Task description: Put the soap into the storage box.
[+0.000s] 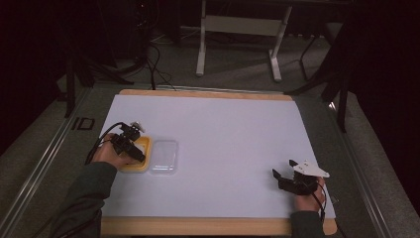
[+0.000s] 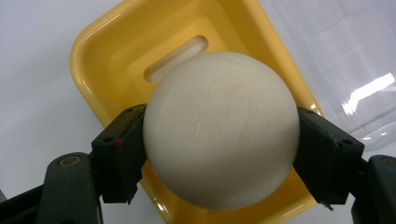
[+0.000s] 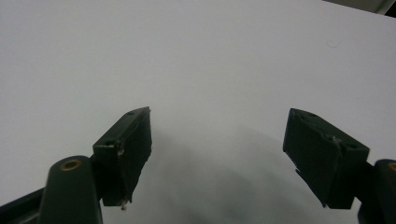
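Ball in left claw above yellow tray.

The high view looks forward and down over my white table. My left gripper's camera sits close above the yellow soap dish, which the high view shares. My right gripper's camera faces bare tabletop at close range.

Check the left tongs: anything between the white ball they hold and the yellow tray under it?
Nothing visible. The left tongs grip the white ball directly over the yellow tray, whose slotted floor is bare. The clear lid lies beside the tray, not over it. The right tongs are open, far off.
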